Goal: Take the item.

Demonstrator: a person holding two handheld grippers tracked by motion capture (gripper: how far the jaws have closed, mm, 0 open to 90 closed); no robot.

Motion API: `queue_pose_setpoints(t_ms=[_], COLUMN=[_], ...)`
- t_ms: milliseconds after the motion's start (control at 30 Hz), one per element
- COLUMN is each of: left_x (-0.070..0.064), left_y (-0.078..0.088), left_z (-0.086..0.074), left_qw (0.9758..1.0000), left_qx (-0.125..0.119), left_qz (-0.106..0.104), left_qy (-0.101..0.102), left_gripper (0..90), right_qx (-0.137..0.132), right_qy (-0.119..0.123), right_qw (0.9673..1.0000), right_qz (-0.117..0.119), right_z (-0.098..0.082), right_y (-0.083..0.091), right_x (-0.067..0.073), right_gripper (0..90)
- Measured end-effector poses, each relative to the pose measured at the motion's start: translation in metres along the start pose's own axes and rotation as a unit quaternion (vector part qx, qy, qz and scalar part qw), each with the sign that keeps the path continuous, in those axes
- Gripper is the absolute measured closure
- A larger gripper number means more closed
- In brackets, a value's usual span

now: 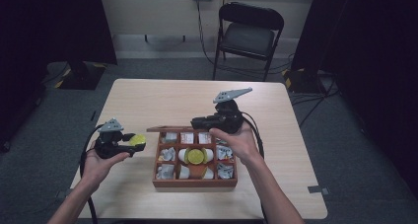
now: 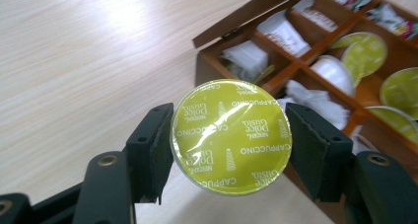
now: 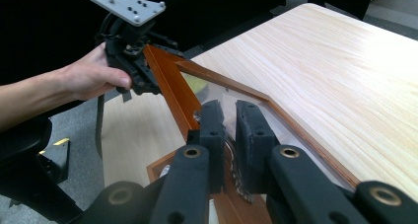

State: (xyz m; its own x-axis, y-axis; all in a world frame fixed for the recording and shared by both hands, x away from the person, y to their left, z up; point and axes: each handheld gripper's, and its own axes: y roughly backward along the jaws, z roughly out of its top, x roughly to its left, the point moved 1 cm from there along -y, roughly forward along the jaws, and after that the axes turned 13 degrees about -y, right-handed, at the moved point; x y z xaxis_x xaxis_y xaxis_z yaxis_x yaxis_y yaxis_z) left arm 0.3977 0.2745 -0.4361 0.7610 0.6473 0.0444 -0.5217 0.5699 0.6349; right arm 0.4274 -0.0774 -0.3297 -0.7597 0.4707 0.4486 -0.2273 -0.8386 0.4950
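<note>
The left gripper (image 2: 229,135) pinches a green capsule (image 2: 230,136) by its rim, left of the wooden box (image 1: 194,182) on the tabletop (image 1: 148,100). The right gripper (image 3: 229,135), nearly closed, holds the lid (image 3: 170,86) open. The capsule may slip, because the rim grip is thin.

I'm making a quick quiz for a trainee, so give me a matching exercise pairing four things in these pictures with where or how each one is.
Things:
1. left gripper
2. right gripper
3. wooden box
4. folding chair

States:
A. on the floor beyond the table
B. holds up the lid
C. shut on a yellow-green Dolce Gusto Cappuccino capsule
D. open, with capsules and sachets in compartments

Pairs: 1-C, 2-B, 3-D, 4-A
</note>
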Motion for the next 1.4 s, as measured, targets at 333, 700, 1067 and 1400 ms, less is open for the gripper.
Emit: queue_pose_setpoints(t_ms=[333, 700, 1067, 1400], left_x=[0.003, 0.007, 0.008, 0.007], left_y=[-0.032, -0.052, -0.056, -0.052], left_z=[-0.004, -0.020, -0.021, -0.020], left_qw=[0.9992, 0.9976, 0.9977, 0.9981], left_qx=[0.039, 0.069, 0.067, 0.058], left_qz=[-0.002, -0.002, -0.005, -0.019], left_qy=[-0.011, -0.002, 0.009, 0.014], left_gripper=[38.1, 38.1, 37.7, 21.6], right_qx=[0.000, 0.000, 0.000, 0.001], right_qy=[0.001, 0.001, 0.002, 0.003], right_qw=[1.0000, 1.0000, 1.0000, 1.0000], right_qz=[0.000, 0.000, 0.000, 0.000], right_z=[0.000, 0.000, -0.001, -0.001], right_y=[0.000, 0.000, 0.000, 0.000], right_x=[0.000, 0.000, 0.001, 0.000], right_gripper=[82.4, 82.4, 82.4, 82.4])
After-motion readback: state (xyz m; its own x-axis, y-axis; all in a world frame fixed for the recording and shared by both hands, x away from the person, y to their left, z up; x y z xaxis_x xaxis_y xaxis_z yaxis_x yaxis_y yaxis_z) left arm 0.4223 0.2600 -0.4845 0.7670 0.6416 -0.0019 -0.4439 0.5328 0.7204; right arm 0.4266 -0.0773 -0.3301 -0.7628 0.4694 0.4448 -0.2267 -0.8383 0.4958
